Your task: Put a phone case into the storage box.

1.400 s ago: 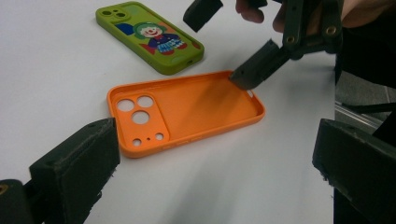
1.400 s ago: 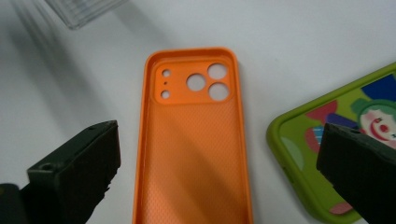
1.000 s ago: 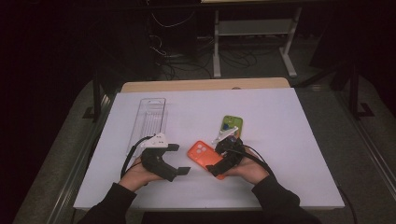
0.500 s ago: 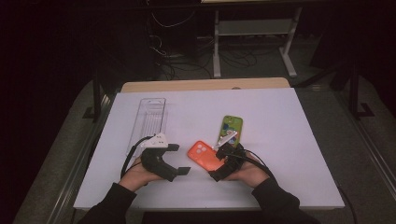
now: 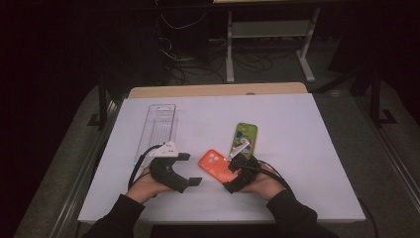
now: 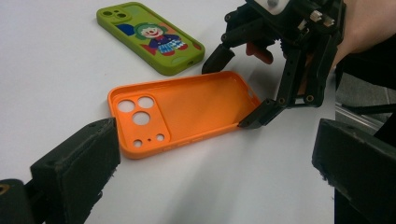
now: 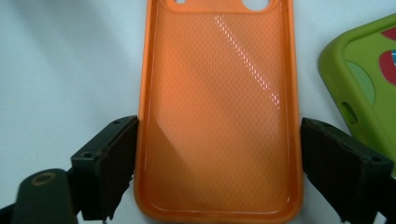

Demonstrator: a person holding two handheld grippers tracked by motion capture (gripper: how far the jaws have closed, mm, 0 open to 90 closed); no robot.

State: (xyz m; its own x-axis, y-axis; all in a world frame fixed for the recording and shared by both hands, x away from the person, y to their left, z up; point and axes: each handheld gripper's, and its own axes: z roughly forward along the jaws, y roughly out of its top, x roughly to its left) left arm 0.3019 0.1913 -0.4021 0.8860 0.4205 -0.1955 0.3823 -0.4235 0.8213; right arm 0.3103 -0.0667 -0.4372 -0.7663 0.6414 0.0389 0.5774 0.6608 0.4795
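An orange phone case (image 5: 214, 163) (image 6: 187, 109) (image 7: 219, 70) lies hollow side up on the white table (image 5: 307, 148), camera holes toward my left gripper. My right gripper (image 5: 229, 177) (image 6: 236, 88) (image 7: 217, 154) is open, with one jaw at each long side of the case's bottom end, very close to its edges. My left gripper (image 5: 192, 168) (image 6: 219, 158) is open, a short way left of the case, with nothing between its jaws. A green phone case (image 5: 246, 139) (image 6: 149, 37) (image 7: 364, 79) with a clown picture lies flat just beyond the orange one.
A clear plastic tray (image 5: 159, 129) lies at the back left of the table. A wooden board (image 5: 218, 90) runs along the far edge. Black cables trail from both grippers. Dark floor and a desk frame lie beyond the table.
My right gripper has drawn back toward the person, from over the cases to the orange case's near end. The green case is now uncovered. The left gripper has stayed put.
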